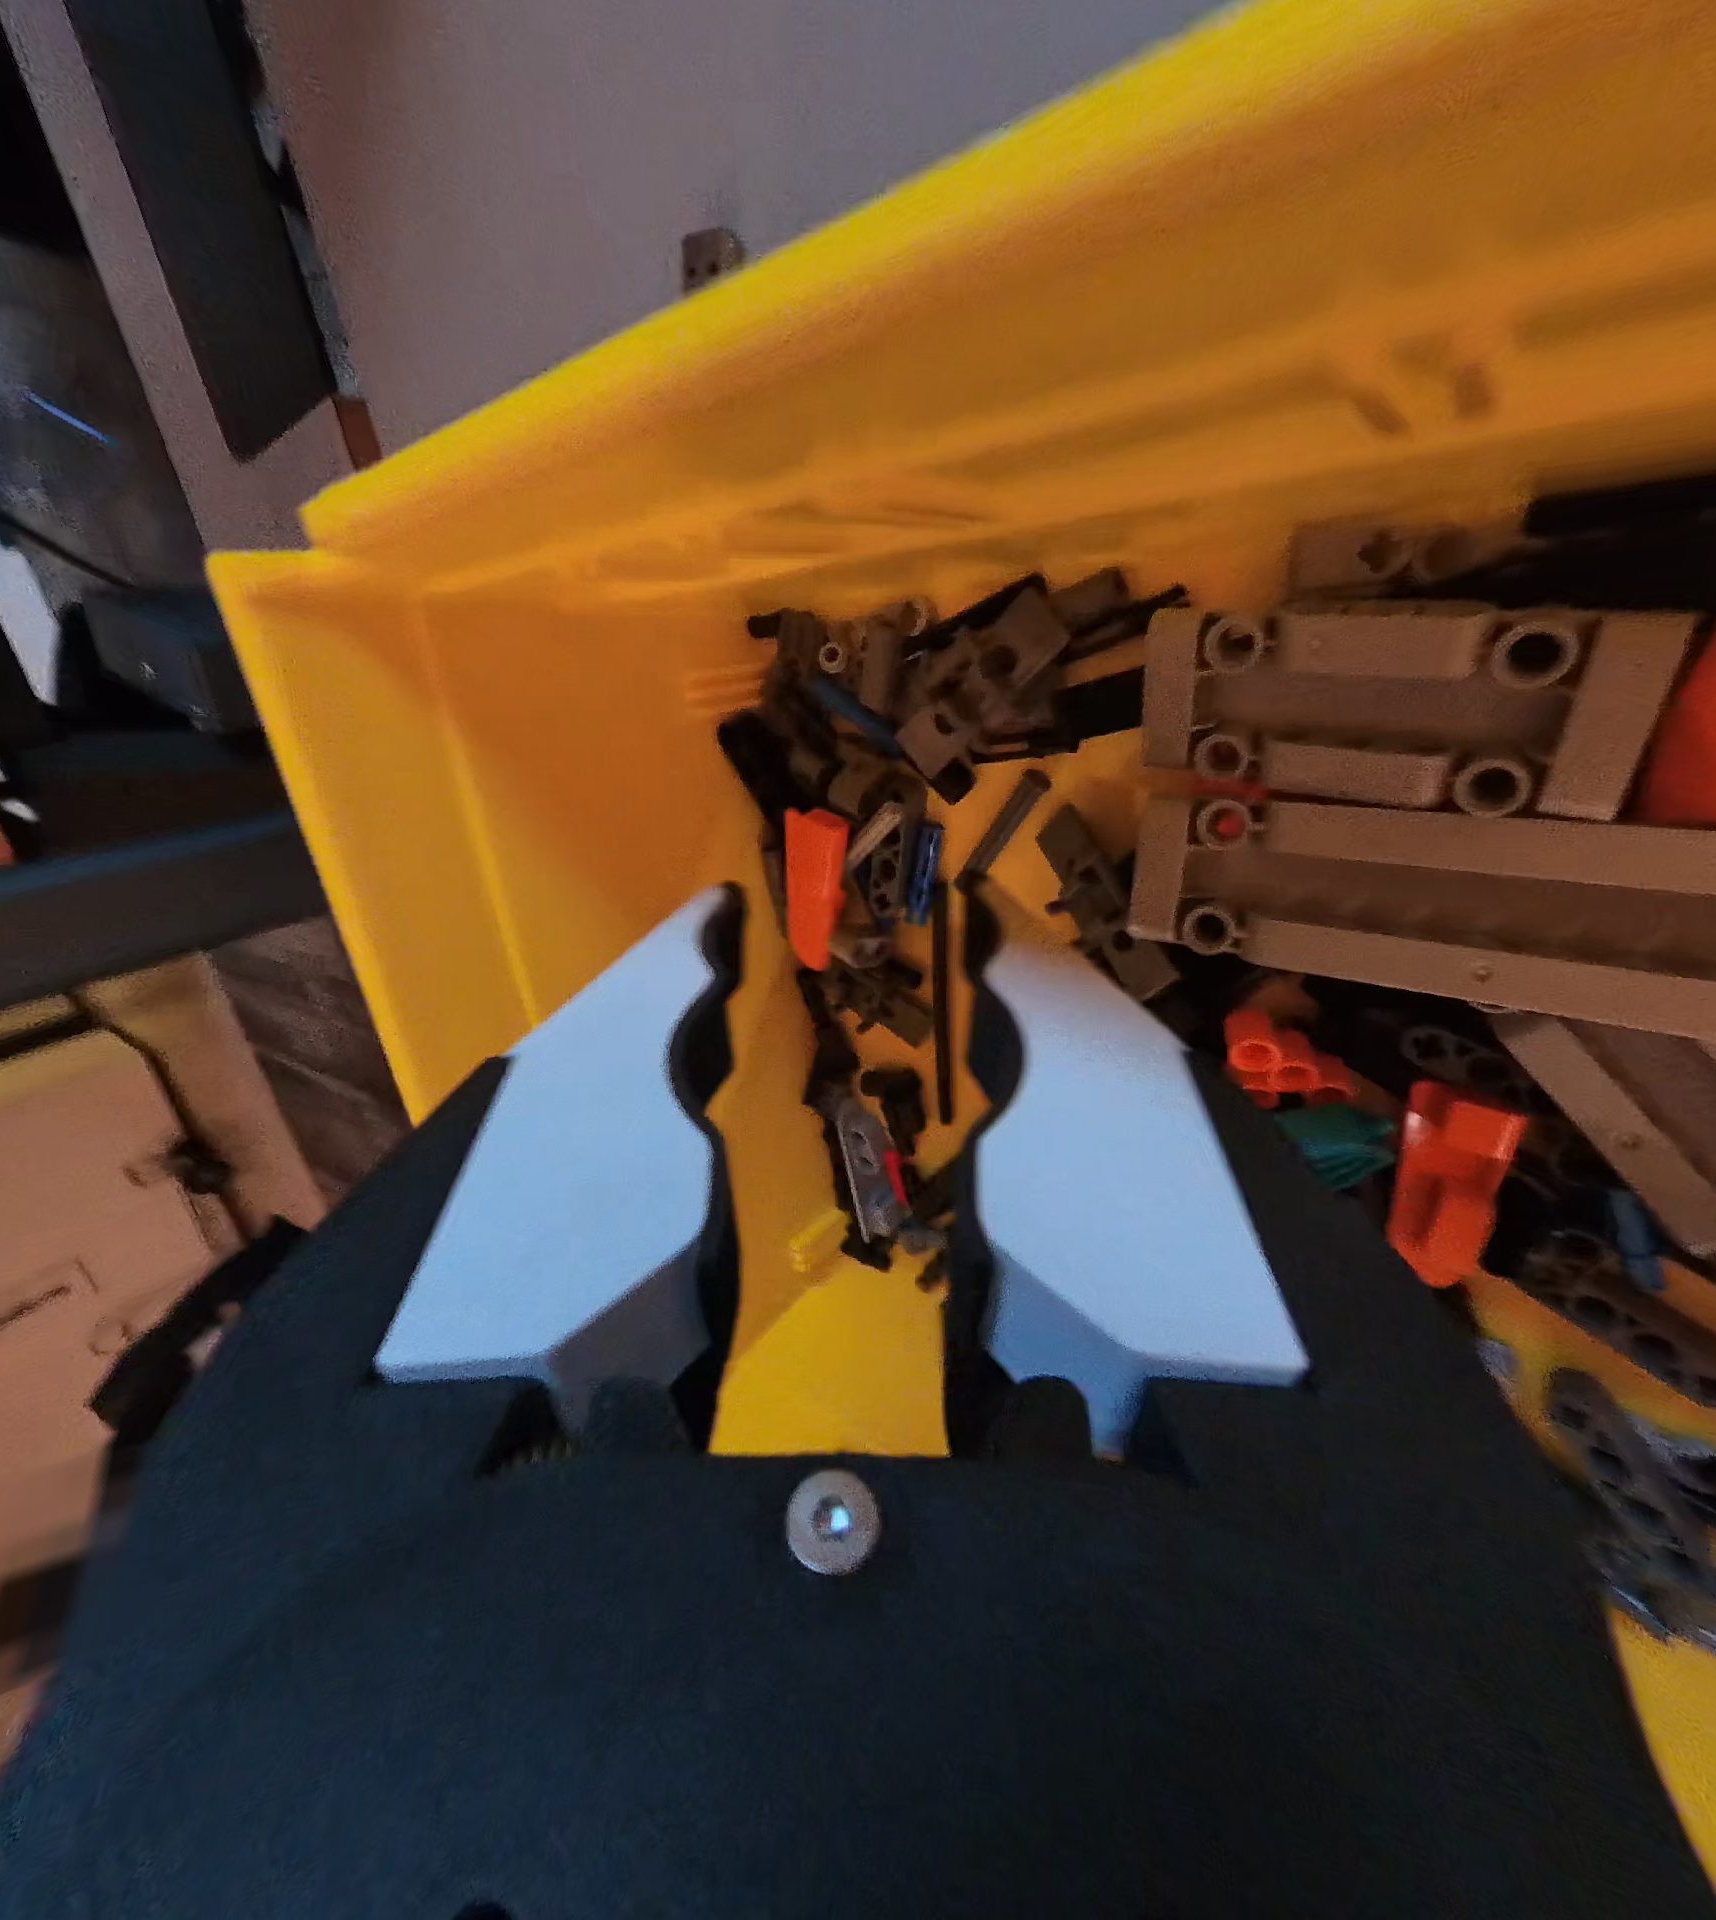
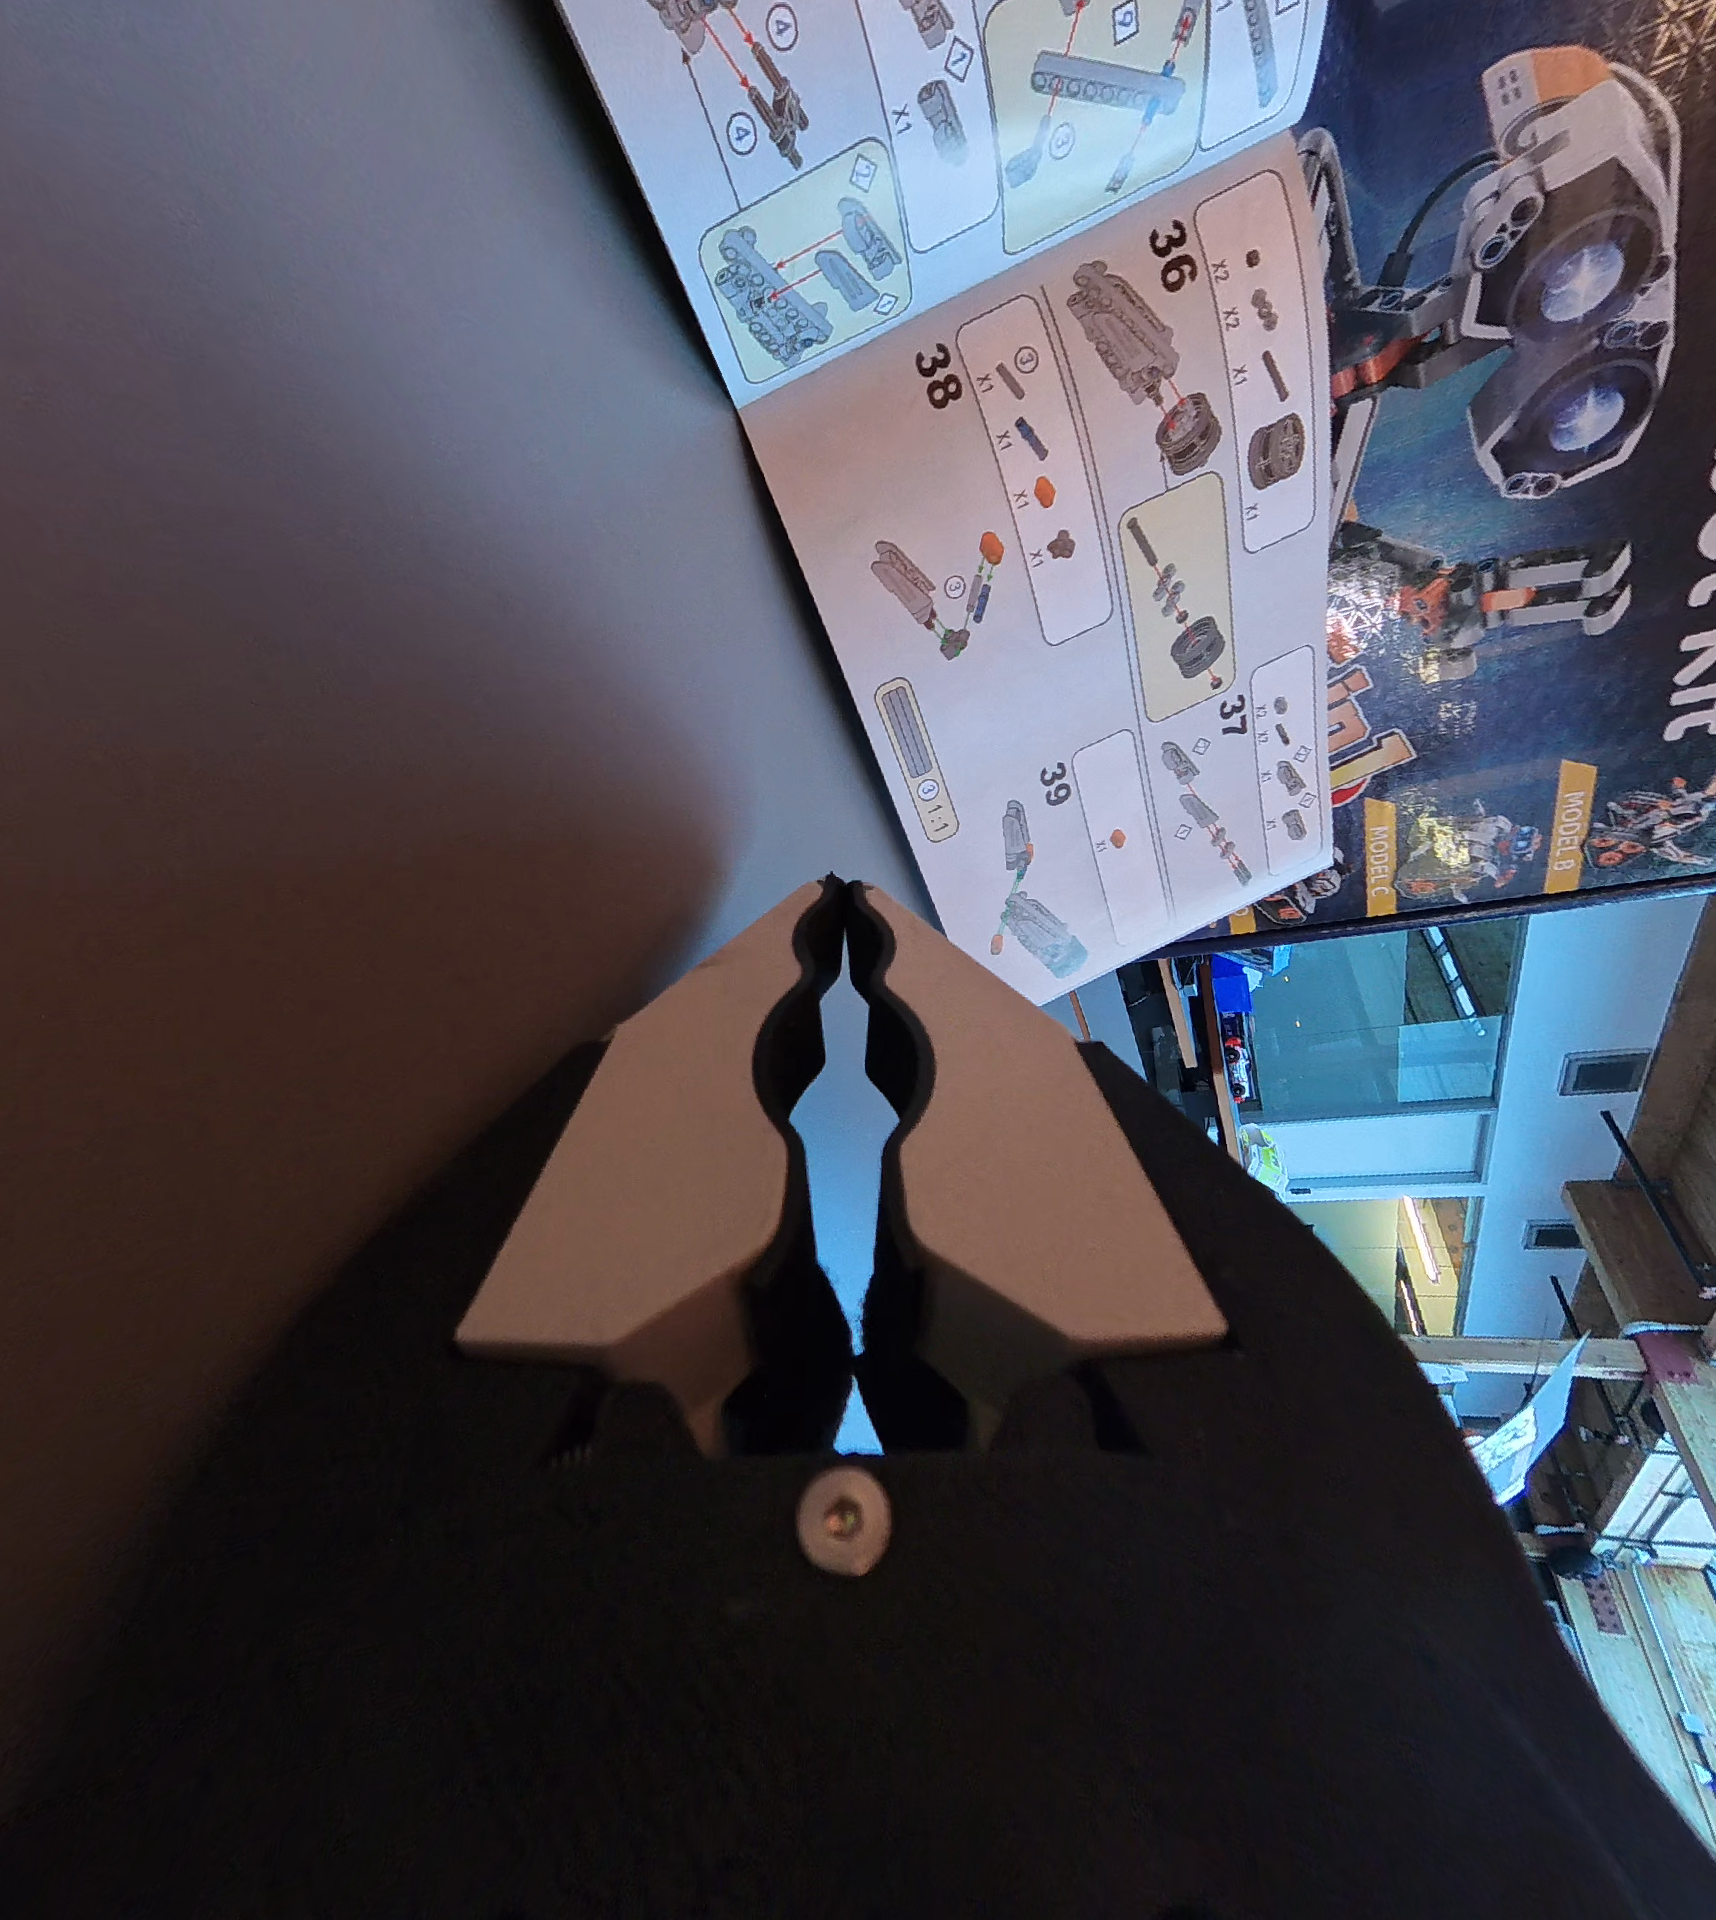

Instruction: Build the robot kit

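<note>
- The left gripper [image 1: 849, 894] hangs over a yellow bin [image 1: 542, 727], its two pale fingers [image 1: 584, 1143] spread well apart with nothing between them; only the loose parts in the bin show through the gap.
- Nearest its tips lies an orange wedge piece [image 1: 814, 894], its long axis running away from the camera, just beside a small blue pin [image 1: 925, 871] that lies the same way.
- A thin black axle [image 1: 940, 997] lies lengthwise in the gap, close to the right-hand finger (whether it touches the finger I cannot tell).
- Beyond these sits a heap of small dark grey and black connectors [image 1: 947, 686] against the bin's far wall.
- To the right lie long grey beams [image 1: 1436, 821] with round holes, their long axes running crosswise, and nearer the camera an orange connector [image 1: 1446, 1184] and a smaller orange piece [image 1: 1280, 1060].
- The right gripper [image 2: 843, 883] is closed tip to tip and holds nothing, a slim wavy slit left lower down between the fingers.
- It hovers over a grey tabletop [image 2: 314, 468], near the edge of an open instruction booklet [image 2: 1041, 520].
- The booklet rests partly on a dark printed box [image 2: 1560, 520] showing a robot picture.
</note>
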